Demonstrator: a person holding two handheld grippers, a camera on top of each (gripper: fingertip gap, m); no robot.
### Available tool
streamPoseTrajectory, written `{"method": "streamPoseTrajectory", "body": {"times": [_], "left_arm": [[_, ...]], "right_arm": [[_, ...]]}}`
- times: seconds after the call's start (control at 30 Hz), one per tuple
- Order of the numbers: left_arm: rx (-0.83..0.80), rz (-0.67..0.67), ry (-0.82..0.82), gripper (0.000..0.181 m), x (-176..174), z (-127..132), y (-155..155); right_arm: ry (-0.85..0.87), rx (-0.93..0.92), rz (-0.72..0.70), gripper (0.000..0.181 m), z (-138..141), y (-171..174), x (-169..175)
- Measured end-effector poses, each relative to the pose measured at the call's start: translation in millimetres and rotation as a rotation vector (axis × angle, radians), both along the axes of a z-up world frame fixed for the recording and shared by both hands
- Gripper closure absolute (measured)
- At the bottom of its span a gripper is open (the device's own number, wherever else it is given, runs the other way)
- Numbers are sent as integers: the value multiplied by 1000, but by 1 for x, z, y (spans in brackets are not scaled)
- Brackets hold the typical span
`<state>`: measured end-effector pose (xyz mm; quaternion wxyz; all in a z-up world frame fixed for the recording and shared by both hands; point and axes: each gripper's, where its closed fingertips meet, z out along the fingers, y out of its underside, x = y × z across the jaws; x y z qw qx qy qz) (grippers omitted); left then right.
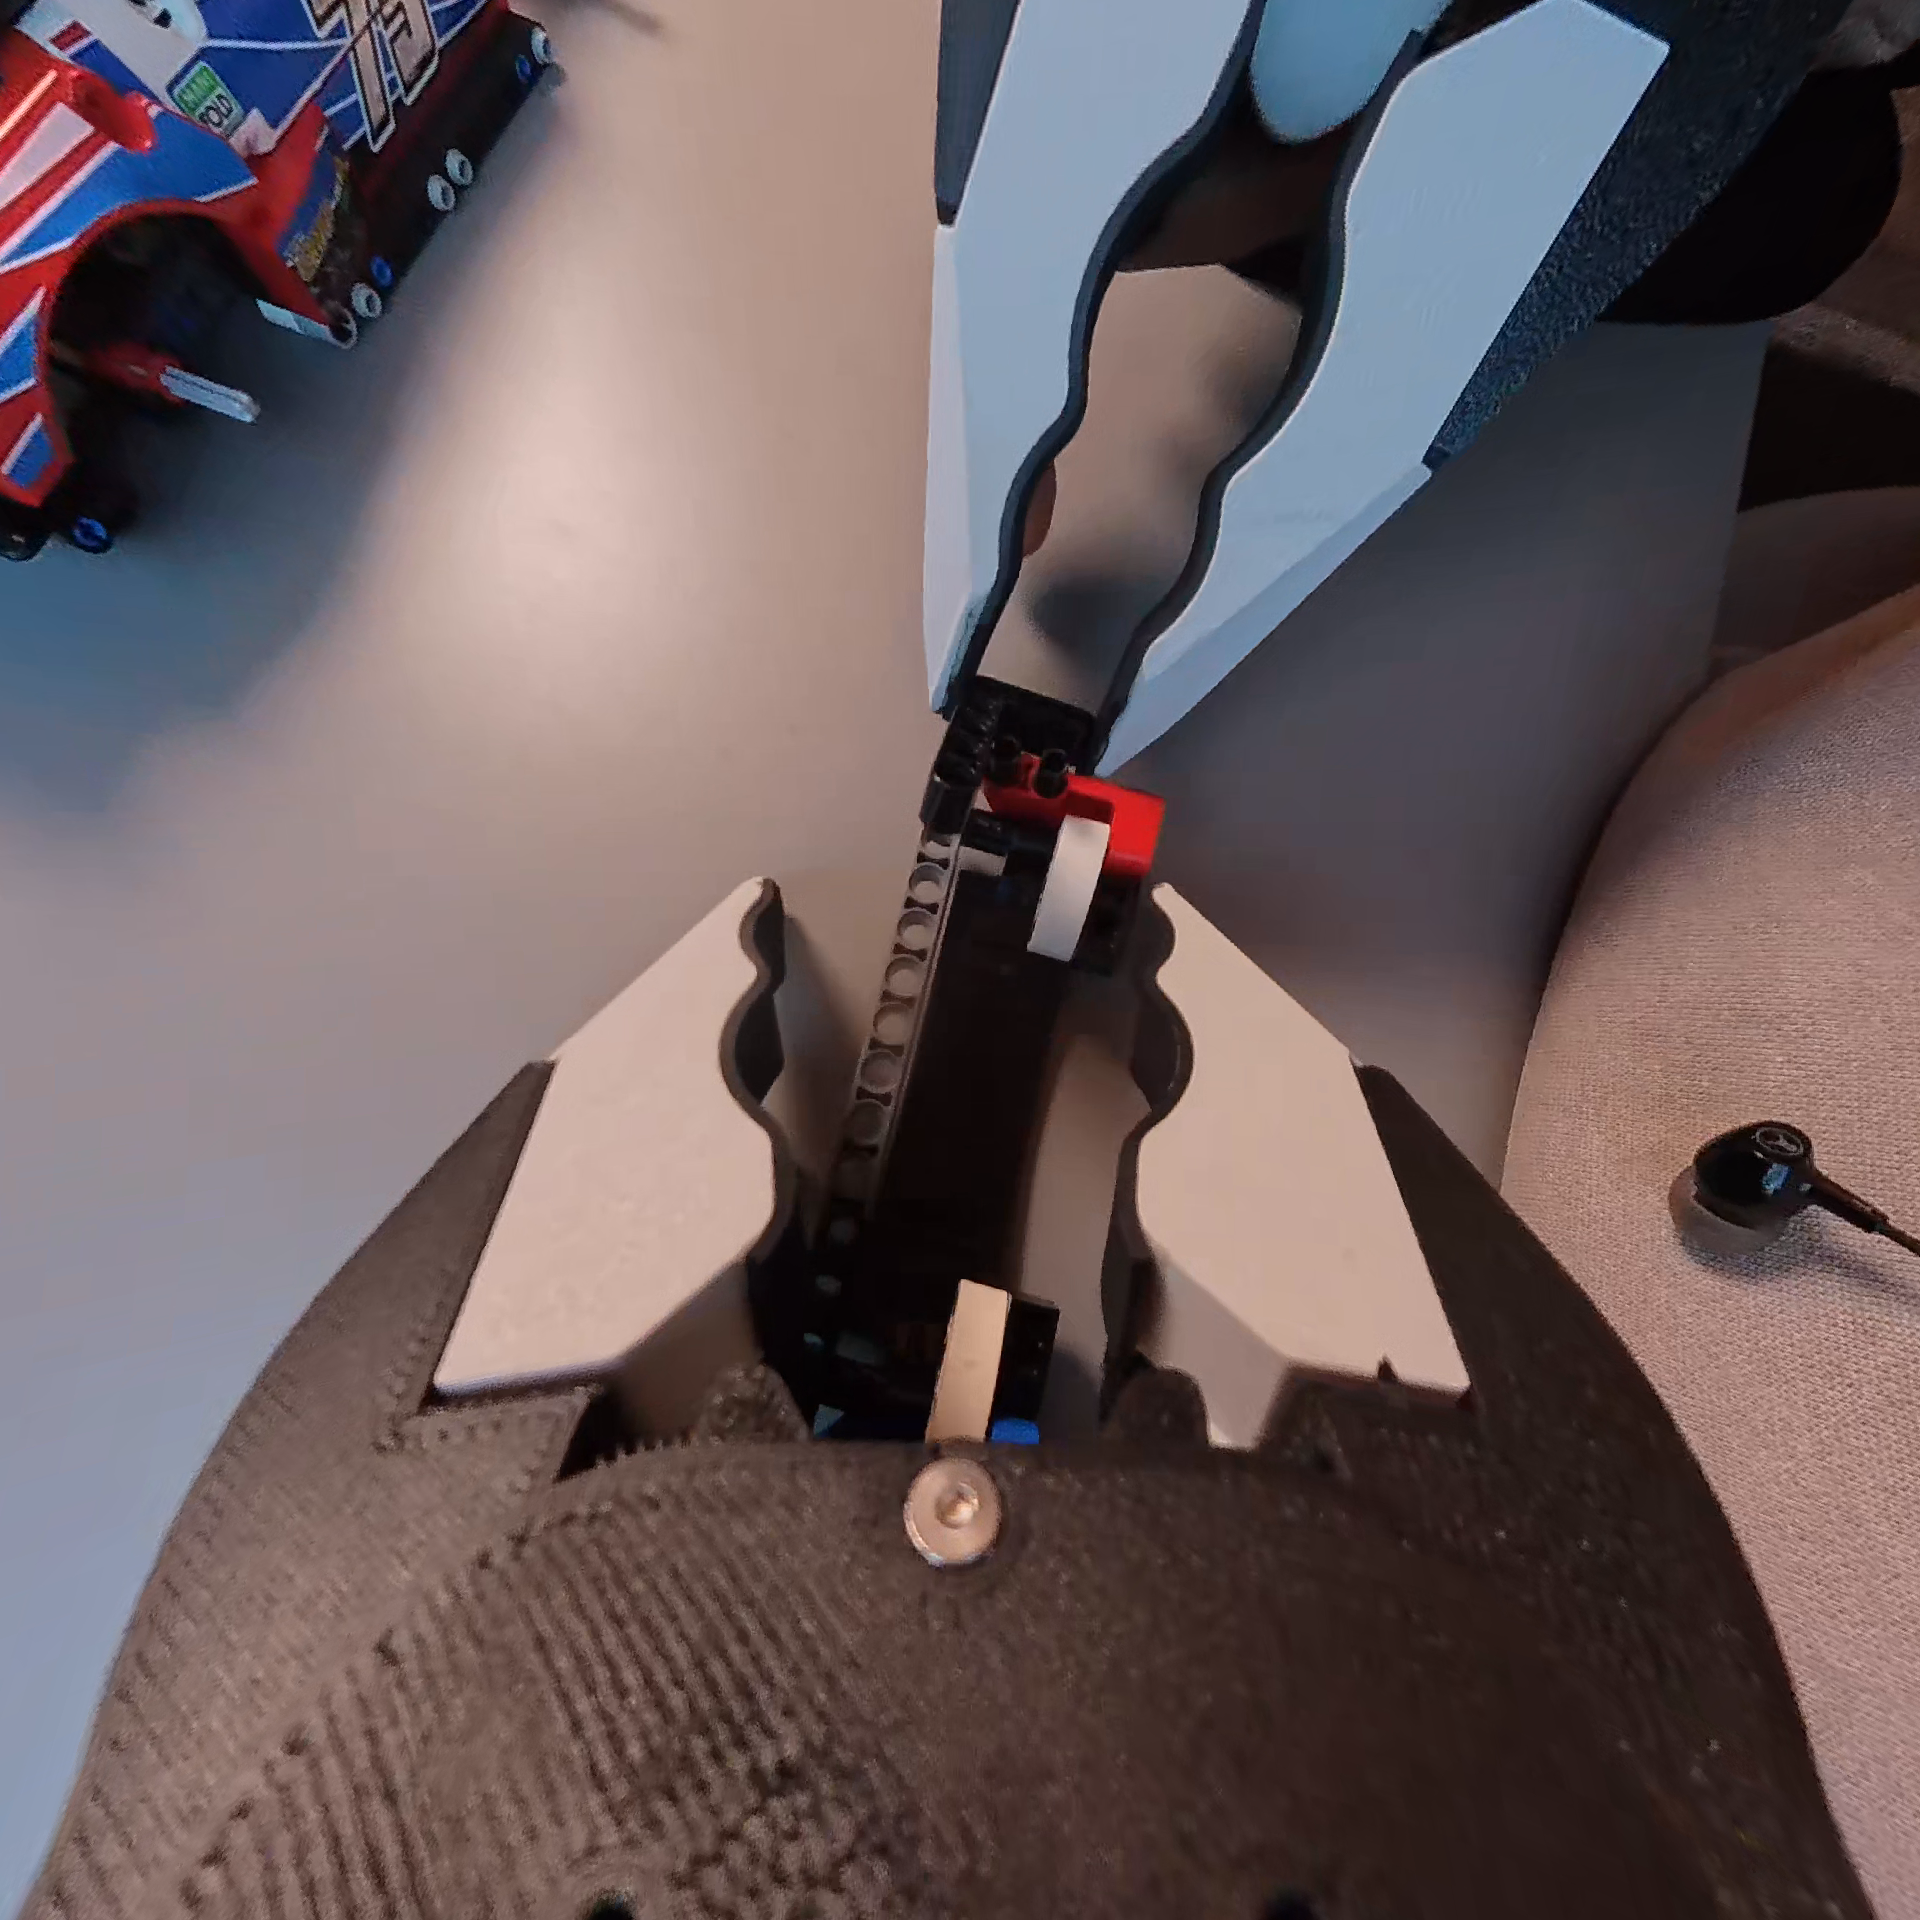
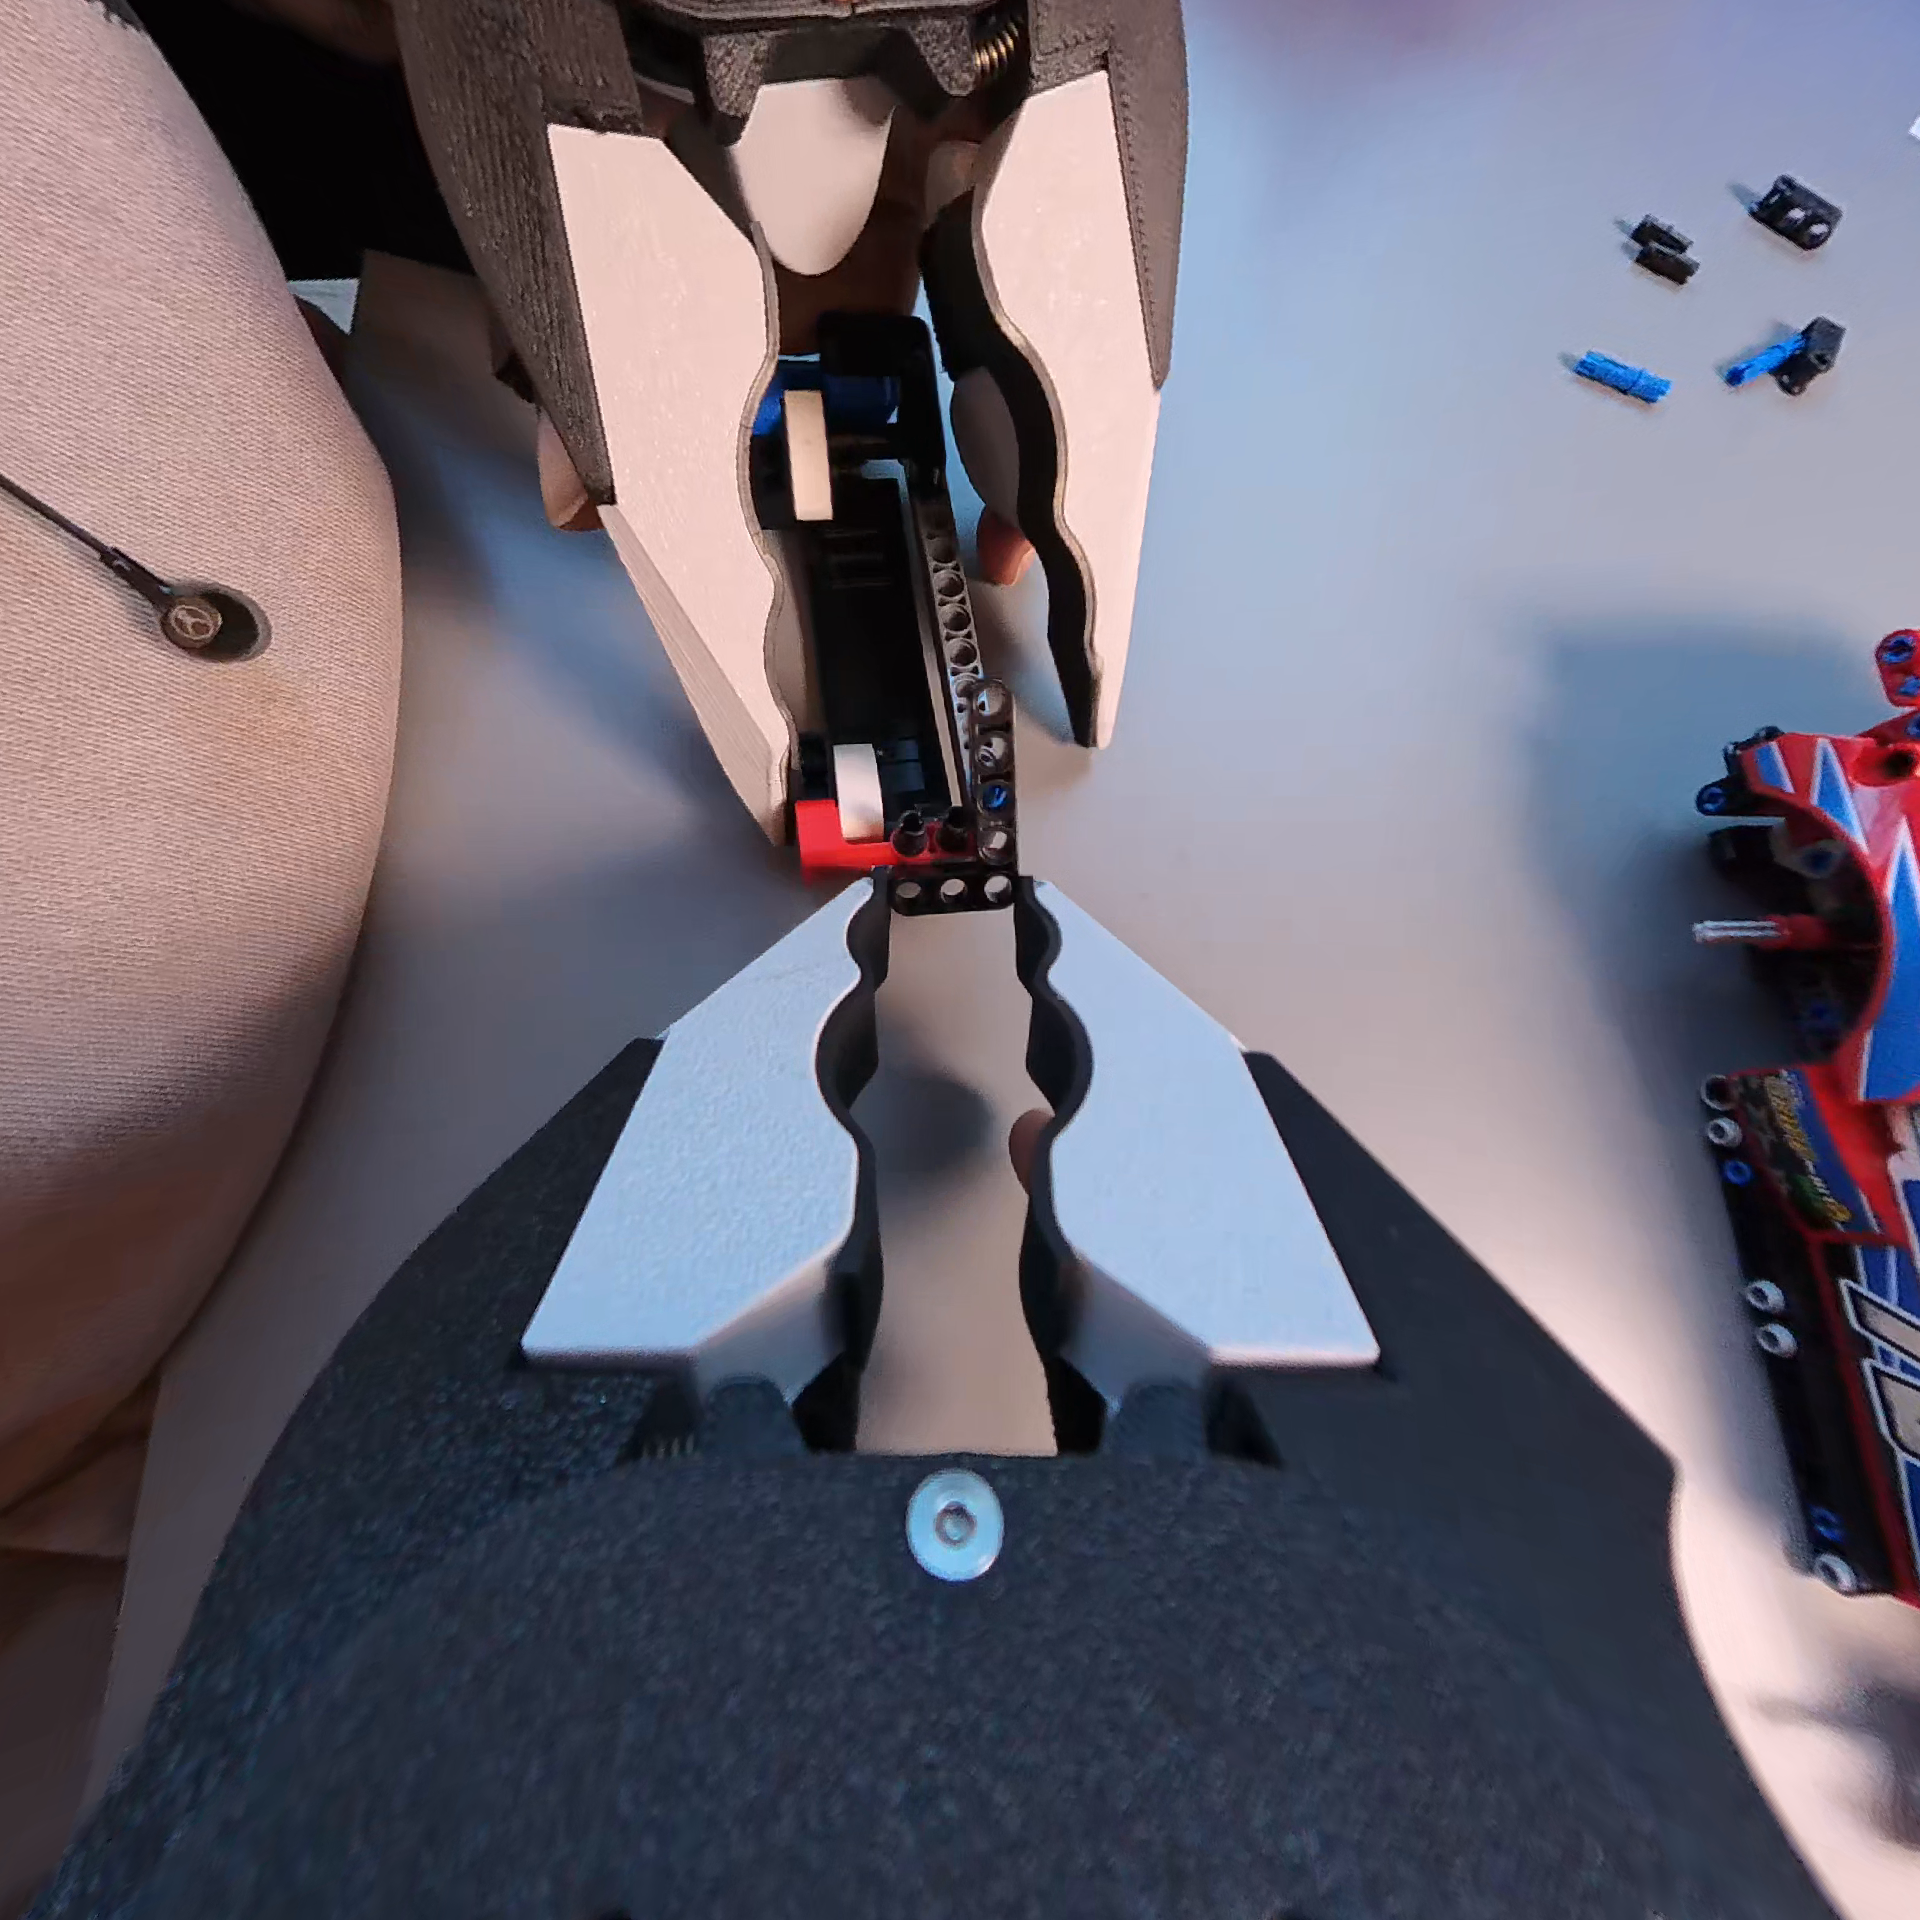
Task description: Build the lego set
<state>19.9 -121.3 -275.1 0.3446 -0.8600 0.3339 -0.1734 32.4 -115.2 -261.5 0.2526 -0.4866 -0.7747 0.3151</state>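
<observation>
Item: black chassis section (image 1: pixel 966 1091), held off the counter (image 1: pixel 468 727) between your two grippers. Left gripper (image 1: pixel 961 935): jaws clamped on its body. Right gripper (image 2: pixel 951 899): jaws pinching a small black beam (image 2: pixel 951 891) at its red end (image 2: pixel 831 831). Step: fitting that beam; next, press squarely onto the pins. Nearby: car body (image 2: pixel 1829 1143), loose pins (image 2: pixel 1621 374).

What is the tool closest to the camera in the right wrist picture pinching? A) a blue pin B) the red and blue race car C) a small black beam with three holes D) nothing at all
C: the right tool has its tips closed on a small black beam with three holes, pressed against the long black lego assembly that the left tool holds.
</observation>
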Motion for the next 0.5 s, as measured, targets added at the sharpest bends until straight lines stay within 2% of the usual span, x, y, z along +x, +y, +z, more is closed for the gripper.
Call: {"method": "streamPoseTrajectory", "body": {"times": [0.13,0.3,0.37,0.5], "left_arm": [[-1,13,36,119,-9,1,-1],[-35,4,8,123,-8,22,-14],[-39,15,48,118,-7,18,-12],[-64,30,81,120,3,6,-5]], "right_arm": [[0,-7,-48,160,2,4,2],[3,-26,-57,160,3,-2,4],[14,-31,-66,160,3,-3,2],[26,-39,-71,160,3,-4,-4]]}}
